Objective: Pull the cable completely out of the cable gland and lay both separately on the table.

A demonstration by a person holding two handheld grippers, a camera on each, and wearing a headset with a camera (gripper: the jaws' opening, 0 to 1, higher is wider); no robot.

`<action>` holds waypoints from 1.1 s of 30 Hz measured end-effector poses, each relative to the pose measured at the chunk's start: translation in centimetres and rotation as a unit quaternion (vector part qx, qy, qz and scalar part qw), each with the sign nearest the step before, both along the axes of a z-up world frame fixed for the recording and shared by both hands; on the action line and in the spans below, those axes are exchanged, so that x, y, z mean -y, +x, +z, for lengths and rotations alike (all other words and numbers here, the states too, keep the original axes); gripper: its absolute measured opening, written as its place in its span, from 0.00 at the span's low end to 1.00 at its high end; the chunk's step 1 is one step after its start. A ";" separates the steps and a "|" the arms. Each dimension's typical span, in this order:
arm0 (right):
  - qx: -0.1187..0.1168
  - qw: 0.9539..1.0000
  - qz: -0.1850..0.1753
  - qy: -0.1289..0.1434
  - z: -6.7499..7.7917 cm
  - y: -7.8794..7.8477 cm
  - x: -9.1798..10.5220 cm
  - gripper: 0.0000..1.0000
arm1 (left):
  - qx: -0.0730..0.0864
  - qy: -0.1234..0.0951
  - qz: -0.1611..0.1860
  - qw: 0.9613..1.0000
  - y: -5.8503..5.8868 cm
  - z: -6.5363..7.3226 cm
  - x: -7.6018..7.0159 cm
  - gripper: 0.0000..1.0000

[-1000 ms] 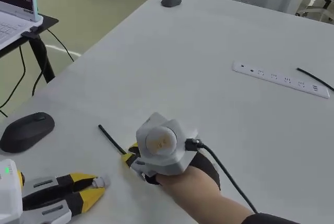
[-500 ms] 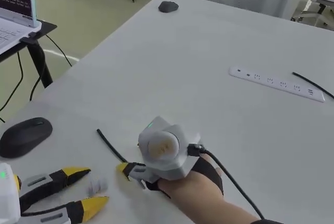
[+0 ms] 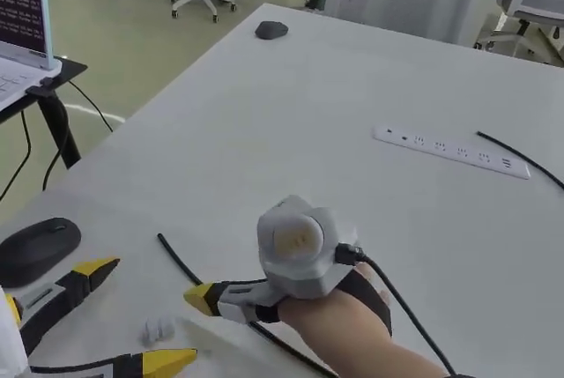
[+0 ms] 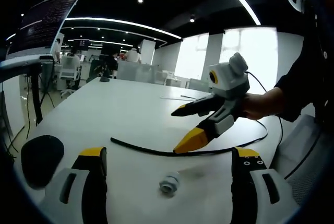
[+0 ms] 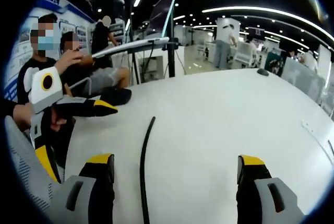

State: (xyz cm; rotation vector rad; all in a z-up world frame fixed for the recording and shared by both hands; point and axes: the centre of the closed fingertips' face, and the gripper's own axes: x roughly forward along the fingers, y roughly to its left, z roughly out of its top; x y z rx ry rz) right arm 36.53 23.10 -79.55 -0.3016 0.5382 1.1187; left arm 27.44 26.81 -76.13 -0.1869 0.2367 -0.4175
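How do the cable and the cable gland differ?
Colour: the cable is black, the cable gland pale grey. Shape: the cable is long and thin, the cable gland short and stubby. Place: the cable runs between the fingers of the open right gripper, the cable gland lies between those of the open left gripper. Shared: both lie apart on the table, neither clamped.

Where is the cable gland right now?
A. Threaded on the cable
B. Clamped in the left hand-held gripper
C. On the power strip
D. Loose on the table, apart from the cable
D: the cable gland lies on the table between the open jaws of the left hand-held gripper, touching neither jaw, with bare table between it and the cable.
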 end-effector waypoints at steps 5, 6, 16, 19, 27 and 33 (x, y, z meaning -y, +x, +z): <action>-0.034 0.999 -0.017 0.009 0.3 -0.5 1.2 0.99 | -0.005 0.012 -0.007 1.000 -0.1 0.6 0.3 0.99; -0.033 0.999 -0.017 0.007 0.4 -0.5 1.5 0.99 | -0.006 0.008 -0.007 1.000 -0.2 0.8 0.3 0.99; -0.062 0.992 -0.104 -0.042 2.7 0.5 12.6 0.99 | -0.017 0.002 -0.037 0.999 0.5 3.0 2.7 0.99; -0.057 0.989 -0.128 -0.042 3.9 0.1 15.9 0.99 | -0.026 0.012 -0.052 0.998 0.9 3.5 4.0 0.99; -0.084 0.976 -0.195 -0.057 4.5 -1.9 23.7 0.99 | -0.033 0.035 -0.099 0.994 1.0 4.5 7.1 0.99; -0.100 0.967 -0.229 -0.052 4.4 -4.1 28.9 0.99 | -0.051 0.056 -0.128 0.989 0.5 5.1 9.5 0.99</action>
